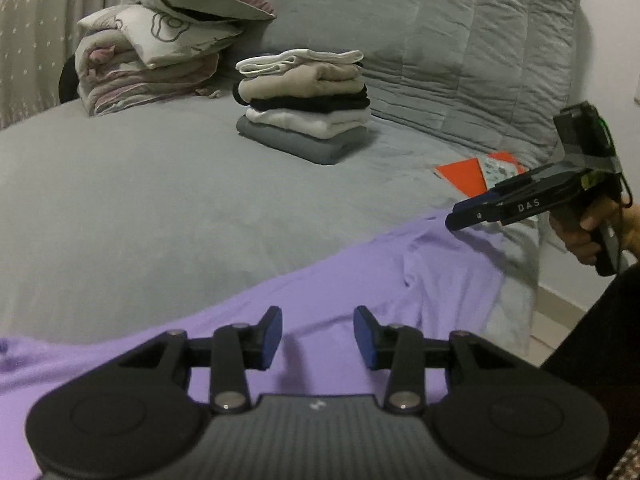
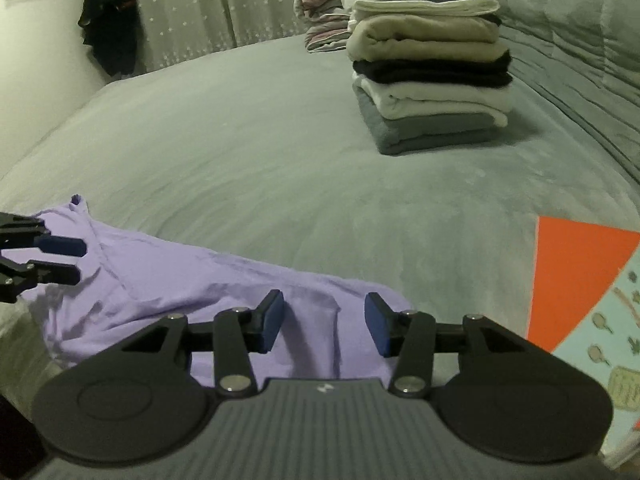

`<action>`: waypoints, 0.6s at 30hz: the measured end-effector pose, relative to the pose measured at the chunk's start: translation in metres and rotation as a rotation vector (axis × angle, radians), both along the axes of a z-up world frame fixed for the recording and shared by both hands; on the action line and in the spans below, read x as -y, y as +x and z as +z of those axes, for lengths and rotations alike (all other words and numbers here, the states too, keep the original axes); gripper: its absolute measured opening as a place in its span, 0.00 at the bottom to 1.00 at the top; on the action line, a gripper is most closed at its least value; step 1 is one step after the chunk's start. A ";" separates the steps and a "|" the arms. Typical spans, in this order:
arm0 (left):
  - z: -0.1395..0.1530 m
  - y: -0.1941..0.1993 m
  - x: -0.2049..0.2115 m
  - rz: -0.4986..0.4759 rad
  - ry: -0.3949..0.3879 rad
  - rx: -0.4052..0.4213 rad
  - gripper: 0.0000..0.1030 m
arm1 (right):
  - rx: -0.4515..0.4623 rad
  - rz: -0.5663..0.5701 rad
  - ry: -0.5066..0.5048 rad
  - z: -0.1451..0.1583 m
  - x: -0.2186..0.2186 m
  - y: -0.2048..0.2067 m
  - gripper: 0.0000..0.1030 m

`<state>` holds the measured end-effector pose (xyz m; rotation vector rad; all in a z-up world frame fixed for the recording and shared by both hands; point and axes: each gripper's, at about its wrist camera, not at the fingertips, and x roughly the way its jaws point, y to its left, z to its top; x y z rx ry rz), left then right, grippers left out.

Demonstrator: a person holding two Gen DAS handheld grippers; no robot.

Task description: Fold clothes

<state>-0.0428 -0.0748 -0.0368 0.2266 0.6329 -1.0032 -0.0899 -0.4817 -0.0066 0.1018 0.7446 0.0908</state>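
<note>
Both grippers have parted jaws and hold nothing: the left gripper [image 1: 318,334] and right gripper [image 2: 324,322] hover over the purple shirt [image 2: 224,280], lying at 6 o'clock on the bed [image 2: 260,140].

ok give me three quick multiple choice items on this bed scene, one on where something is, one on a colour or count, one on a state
1. Where does the stack of folded clothes sit?
A. on the floor
B. on the grey bed, beyond the garment
C. on the orange card

2. What colour is the garment lying under the grippers?
A. lilac
B. green
C. red

3. How do the right gripper's jaws stand?
A. clamped on the garment
B. apart, nothing pinched
C. holding a pillow

Answers:
1 B, the stack rests on the bedspread further back.
2 A, the cloth is pale purple.
3 B, there is a clear gap between the blue pads, with cloth lying flat below.
</note>
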 end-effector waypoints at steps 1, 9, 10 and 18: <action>-0.002 0.003 0.005 -0.007 0.010 0.004 0.38 | 0.000 0.004 -0.003 -0.001 -0.001 0.002 0.46; -0.014 0.011 0.029 -0.080 0.078 -0.012 0.02 | 0.019 0.060 -0.049 -0.010 -0.012 0.005 0.03; -0.012 0.010 0.030 -0.082 0.075 -0.005 0.02 | 0.031 0.060 -0.051 -0.007 -0.012 0.001 0.03; 0.005 0.008 0.028 0.004 -0.043 0.058 0.01 | 0.124 0.005 -0.110 0.019 -0.005 -0.035 0.03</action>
